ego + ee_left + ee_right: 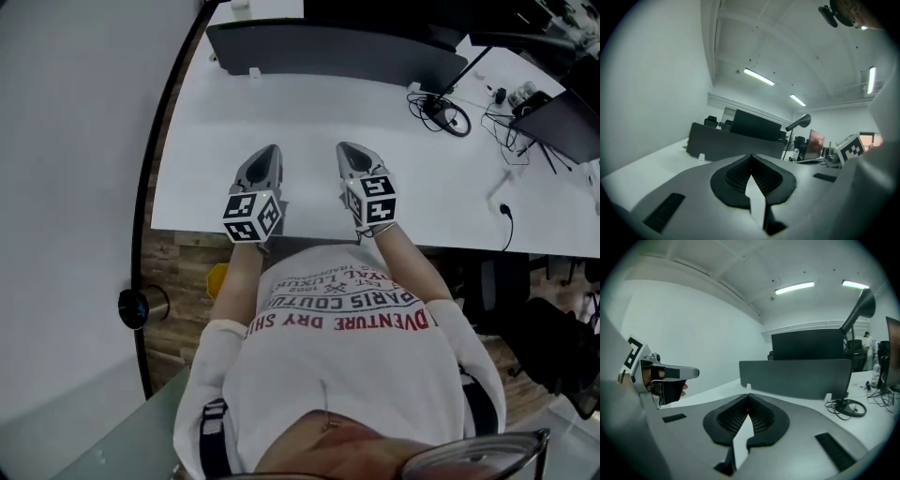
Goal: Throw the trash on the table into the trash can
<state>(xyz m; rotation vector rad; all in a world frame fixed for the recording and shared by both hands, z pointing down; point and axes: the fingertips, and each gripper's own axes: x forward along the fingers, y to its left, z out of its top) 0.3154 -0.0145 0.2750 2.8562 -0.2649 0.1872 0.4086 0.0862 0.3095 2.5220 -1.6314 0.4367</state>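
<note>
You held the left gripper (268,152) and right gripper (348,148) side by side over the white desk (309,112), near its front edge. Both sets of jaws were together, gripping nothing. The trash's place could not be told.

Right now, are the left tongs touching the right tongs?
Apart. Head view shows bare white table between left tongs and right tongs.

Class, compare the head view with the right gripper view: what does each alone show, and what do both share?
Head view only: the person's white printed T-shirt and the wood-patterned floor. Right gripper view only: the long ceiling strip lights. Both: the white table, the dark grey upright desk divider, the coiled black cable, the grey left tool and the grey right tool.
</note>
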